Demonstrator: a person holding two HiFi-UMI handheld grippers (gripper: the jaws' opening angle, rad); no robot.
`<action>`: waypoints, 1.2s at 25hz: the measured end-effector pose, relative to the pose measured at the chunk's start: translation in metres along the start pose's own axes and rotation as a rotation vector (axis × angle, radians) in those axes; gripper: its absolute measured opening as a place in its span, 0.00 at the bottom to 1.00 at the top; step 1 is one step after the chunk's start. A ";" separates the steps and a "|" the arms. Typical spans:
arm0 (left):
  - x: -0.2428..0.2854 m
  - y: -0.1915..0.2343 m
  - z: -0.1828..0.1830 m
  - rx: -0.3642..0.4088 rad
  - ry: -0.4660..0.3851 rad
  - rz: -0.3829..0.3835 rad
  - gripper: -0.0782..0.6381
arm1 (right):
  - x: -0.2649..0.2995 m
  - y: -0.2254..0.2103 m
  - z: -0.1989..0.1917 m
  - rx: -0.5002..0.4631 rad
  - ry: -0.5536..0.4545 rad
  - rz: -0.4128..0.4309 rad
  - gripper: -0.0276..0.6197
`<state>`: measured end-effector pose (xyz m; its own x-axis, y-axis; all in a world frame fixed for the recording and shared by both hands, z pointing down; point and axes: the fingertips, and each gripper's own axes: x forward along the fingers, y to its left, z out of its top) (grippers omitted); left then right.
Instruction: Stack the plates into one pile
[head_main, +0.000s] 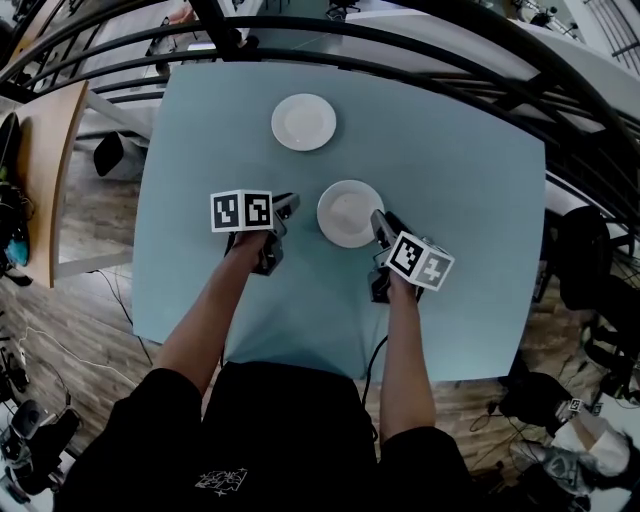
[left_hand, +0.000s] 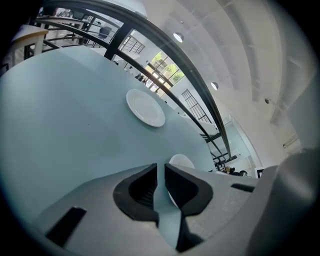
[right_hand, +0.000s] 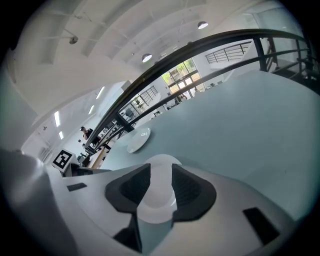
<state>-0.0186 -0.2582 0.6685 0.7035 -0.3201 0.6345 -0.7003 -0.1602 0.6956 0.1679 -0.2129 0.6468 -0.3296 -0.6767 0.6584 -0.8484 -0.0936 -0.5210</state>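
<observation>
Not much to read here tbh. The only print is the black-and-white square patterns on the marker cubes (head_main: 241, 211) that ride on each of the tongs. There's also a little white graphic on the person's black top (head_main: 222, 479), too small to make out.

Both plates are plain glossy white, round and shallow with a raised rim. They sit on a smooth, matte, pale blue-green worktop (head_main: 450, 200). The far plate (head_main: 303, 122) is close to the far edge, a bit left of that edge's midpoint. The near plate (head_main: 350, 213) is roughly in the middle of the worktop. There's bare worktop between them, so they're not one pile yet.

The right tongs (head_main: 379, 223) hang at the near-right rim of the near plate, spread wide. In the right gripper view that plate's white rim shows in the gap between the ribbed black pads (right_hand: 189, 187), and they aren't pressing on it. The left tongs (head_main: 287, 204) are just left of the near plate and not touching it. Their pads have only a slim gap between them, with nothing but worktop showing through.

The bodies of the tongs look like light grey plastic. A black cable (head_main: 372, 360) runs from the right one back over the near edge. Beyond the far edge there are curved black railing bars (head_main: 400, 45). There's a wood-plank floor (head_main: 90, 300) all round and a wooden surface (head_main: 45, 150) off past the left edge. Dark bags and loose cables lie on the floor past the right edge.
</observation>
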 end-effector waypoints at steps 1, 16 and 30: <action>-0.003 0.001 0.002 0.002 -0.003 0.001 0.16 | 0.001 0.005 0.002 0.002 -0.005 0.009 0.25; -0.033 0.034 0.056 -0.032 -0.059 -0.053 0.17 | 0.058 0.098 0.008 0.266 -0.064 0.186 0.22; -0.024 0.056 0.090 -0.131 -0.069 -0.164 0.21 | 0.111 0.126 0.018 0.602 -0.187 0.201 0.22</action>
<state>-0.0854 -0.3440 0.6618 0.7936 -0.3640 0.4876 -0.5521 -0.0939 0.8285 0.0315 -0.3131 0.6441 -0.3336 -0.8341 0.4392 -0.3804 -0.3071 -0.8723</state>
